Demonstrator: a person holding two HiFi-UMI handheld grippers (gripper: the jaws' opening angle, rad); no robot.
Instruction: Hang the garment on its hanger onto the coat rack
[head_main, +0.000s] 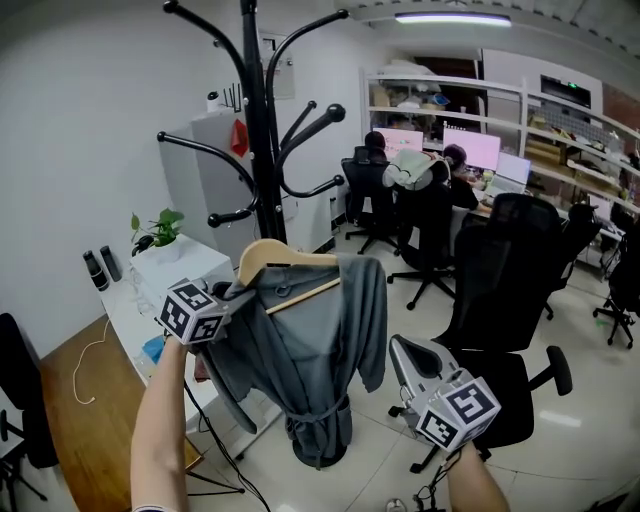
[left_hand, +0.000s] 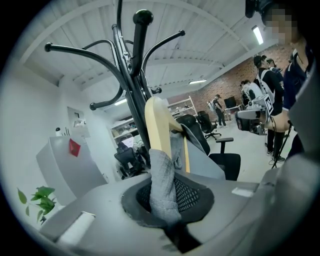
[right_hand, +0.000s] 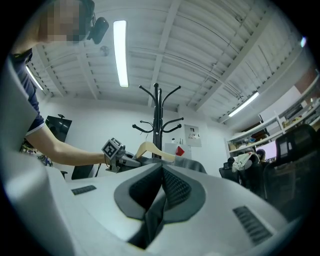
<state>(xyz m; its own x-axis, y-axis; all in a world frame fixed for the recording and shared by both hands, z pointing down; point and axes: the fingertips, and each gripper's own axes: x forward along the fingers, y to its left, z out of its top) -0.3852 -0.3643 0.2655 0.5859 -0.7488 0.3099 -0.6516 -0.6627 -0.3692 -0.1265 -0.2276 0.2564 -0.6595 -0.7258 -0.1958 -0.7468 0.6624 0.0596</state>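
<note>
A black coat rack (head_main: 262, 150) stands just behind a wooden hanger (head_main: 283, 260) that carries a grey garment (head_main: 315, 350). My left gripper (head_main: 232, 295) holds them up in front of the rack, below its curved arms. In the left gripper view the jaws are shut on a fold of the grey garment (left_hand: 162, 185) at the hanger's shoulder (left_hand: 156, 125), with the coat rack (left_hand: 131, 75) rising close behind. My right gripper (head_main: 402, 348) hangs lower right, apart from the garment. Its pads (right_hand: 172, 185) meet with nothing between them.
A black office chair (head_main: 505, 300) stands close by my right gripper. A white cabinet (head_main: 175, 270) with a plant (head_main: 157, 230) and a wooden desk (head_main: 90, 400) are at the left. People sit at monitors (head_main: 430, 170) behind, beside shelves (head_main: 560, 130).
</note>
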